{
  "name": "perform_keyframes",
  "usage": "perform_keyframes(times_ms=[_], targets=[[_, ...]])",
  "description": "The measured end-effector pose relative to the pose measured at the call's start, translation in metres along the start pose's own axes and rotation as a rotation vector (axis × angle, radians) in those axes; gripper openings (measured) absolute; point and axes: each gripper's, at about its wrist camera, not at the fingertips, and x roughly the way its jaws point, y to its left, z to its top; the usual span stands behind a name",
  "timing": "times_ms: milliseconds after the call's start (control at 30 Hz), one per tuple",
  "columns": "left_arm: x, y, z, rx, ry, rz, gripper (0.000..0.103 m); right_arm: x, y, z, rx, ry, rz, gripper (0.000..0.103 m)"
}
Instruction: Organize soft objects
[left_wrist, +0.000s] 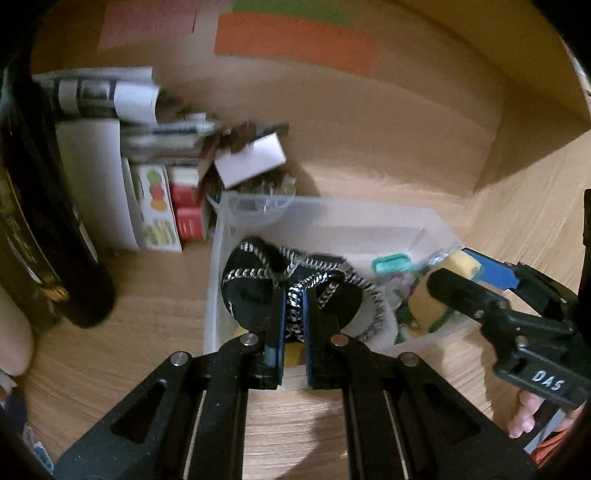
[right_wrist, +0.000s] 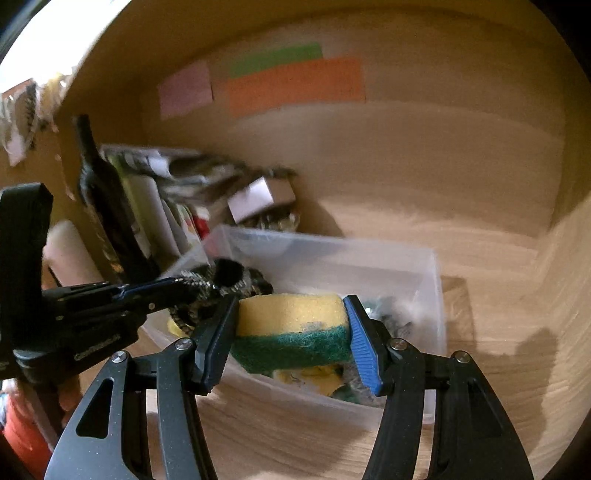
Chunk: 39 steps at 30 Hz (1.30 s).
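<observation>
A yellow-and-green sponge (right_wrist: 291, 332) is held crosswise in the right claw (right_wrist: 291, 339), its long axis running from 9 to 3 o'clock between the fingers, which are spread to its length and pressed on its two ends. It hangs over the near rim of a clear bin (right_wrist: 436, 295) on the desk (right_wrist: 498, 258). The left claw (left_wrist: 293, 332), nearly closed, is clamped on a black braided cloth (left_wrist: 295, 280) lifted just above the bin, at 9 o'clock from the sponge. Both claws are equally near the bin, which lies at 12 o'clock from each. One sponge, one cloth and one bin are counted; smaller items inside the bin are too blurred to number.
</observation>
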Motion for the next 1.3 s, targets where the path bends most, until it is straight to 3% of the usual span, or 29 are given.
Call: perform_keyframes(times_ms=[133, 200, 300, 400, 733, 900, 967, 1100, 1233, 1300], targets=[[0.003, 0.002, -0.002, -0.003, -0.004, -0.005, 0.008, 0.014, -0.002, -0.008, -0.006, 0.055, -0.014, 0.058], [0.001, 0.000, -0.004, 0.002, -0.006, -0.012, 0.021, 0.017, -0.002, -0.010, -0.007, 0.071, -0.019, 0.059], [-0.001, -0.002, -0.004, 0.009, -0.015, -0.010, 0.042, 0.014, -0.002, -0.012, -0.011, 0.070, -0.020, 0.070], [-0.008, -0.004, -0.004, 0.022, -0.035, -0.006, 0.050, 0.009, 0.000, -0.010, -0.018, 0.052, -0.028, 0.071], [-0.061, -0.014, 0.005, 0.065, -0.149, -0.004, 0.057, -0.048, 0.000, 0.007, -0.017, -0.107, -0.045, 0.074], [-0.092, -0.022, 0.008, 0.078, -0.232, -0.017, 0.071, -0.086, 0.002, 0.013, -0.024, -0.204, -0.055, 0.075], [-0.101, -0.026, 0.008, 0.086, -0.255, -0.022, 0.073, -0.100, 0.005, 0.012, -0.036, -0.243, -0.067, 0.084], [-0.123, -0.035, 0.003, 0.102, -0.317, -0.013, 0.088, -0.119, 0.009, 0.007, -0.045, -0.295, -0.085, 0.089], [-0.141, -0.041, -0.005, 0.111, -0.368, -0.002, 0.098, -0.135, 0.012, 0.001, -0.035, -0.334, -0.086, 0.103], [-0.149, -0.043, -0.009, 0.119, -0.387, 0.006, 0.102, -0.143, 0.014, -0.003, -0.033, -0.350, -0.088, 0.103]])
